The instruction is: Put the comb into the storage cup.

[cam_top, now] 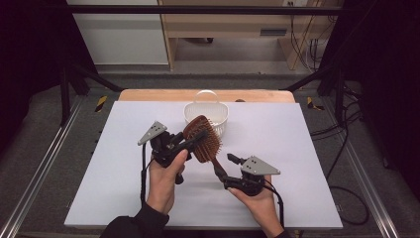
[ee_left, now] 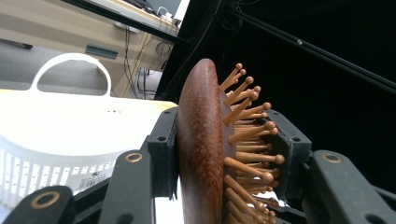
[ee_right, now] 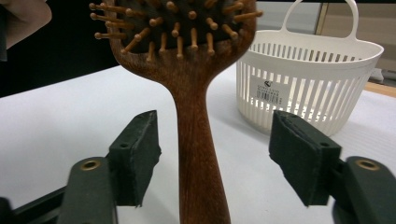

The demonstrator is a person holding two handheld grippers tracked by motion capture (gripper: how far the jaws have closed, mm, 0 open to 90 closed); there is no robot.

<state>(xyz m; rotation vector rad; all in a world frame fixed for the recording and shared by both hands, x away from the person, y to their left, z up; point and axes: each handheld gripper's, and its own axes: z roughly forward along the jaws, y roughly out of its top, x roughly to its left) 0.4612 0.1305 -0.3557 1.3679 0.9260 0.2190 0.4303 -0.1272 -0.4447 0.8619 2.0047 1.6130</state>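
A brown wooden hairbrush [cam_top: 204, 140] with peg bristles is held above the white table sheet [cam_top: 302, 148]. My left gripper [cam_top: 195, 139] is shut on its oval head. In the left gripper view one pad presses the smooth back of the hairbrush [ee_left: 201, 154] and the other meets the bristle tips. My right gripper [cam_top: 225, 171] stands open around the handle's end. In the right gripper view the handle of the hairbrush [ee_right: 196, 135] rises between the two pads with a gap on each side, and neither pad touches it.
A white slatted plastic basket [cam_top: 221, 113] with a loop handle stands on the sheet just behind the brush, shown as the basket [ee_right: 308, 88] and the basket [ee_left: 56, 126] in the gripper views. Black frame bars and cables border the table.
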